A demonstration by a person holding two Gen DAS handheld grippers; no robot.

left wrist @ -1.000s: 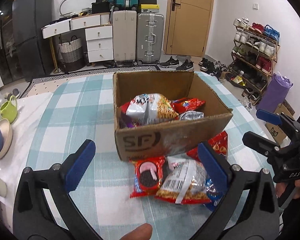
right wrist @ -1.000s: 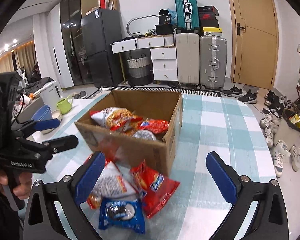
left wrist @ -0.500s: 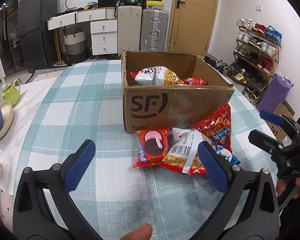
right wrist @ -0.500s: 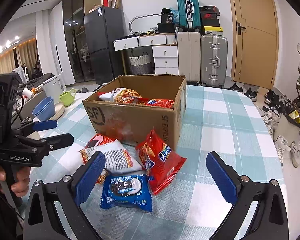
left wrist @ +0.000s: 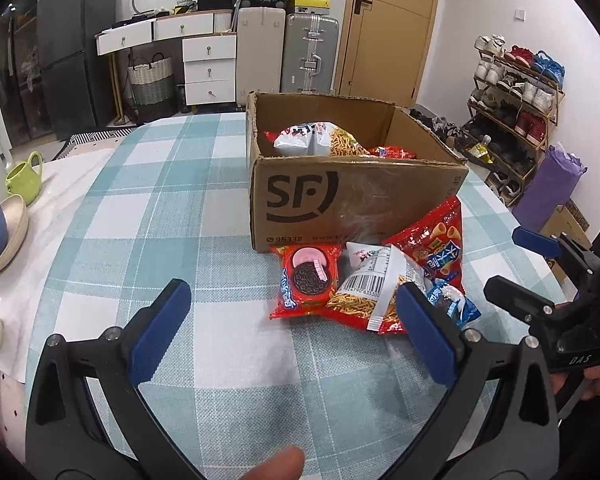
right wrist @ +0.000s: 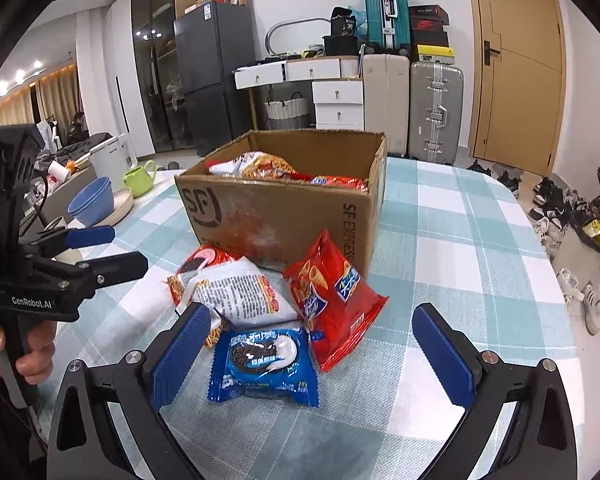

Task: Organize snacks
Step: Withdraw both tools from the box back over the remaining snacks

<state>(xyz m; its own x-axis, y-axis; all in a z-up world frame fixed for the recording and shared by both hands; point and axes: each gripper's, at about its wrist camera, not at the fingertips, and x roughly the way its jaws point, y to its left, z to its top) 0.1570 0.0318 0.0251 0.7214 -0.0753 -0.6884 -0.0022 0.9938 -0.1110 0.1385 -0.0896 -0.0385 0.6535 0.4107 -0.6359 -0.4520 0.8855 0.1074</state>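
Plenty tucked out of my sight here.
My left claw's pad (left wrist: 424, 330) covers part of the blue cookie pack (left wrist: 454, 304); the noodle bag (right wrist: 236, 290) overlaps the red cookie pack (right wrist: 202, 258), and the box (right wrist: 284, 220) wall hides most snacks inside.

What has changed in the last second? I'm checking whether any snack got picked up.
Nothing was picked up. Both open grippers, left gripper and right gripper, dropped lower and drew back from the cardboard box. The blue cookie pack, red chip bag and other packets lie where they were.
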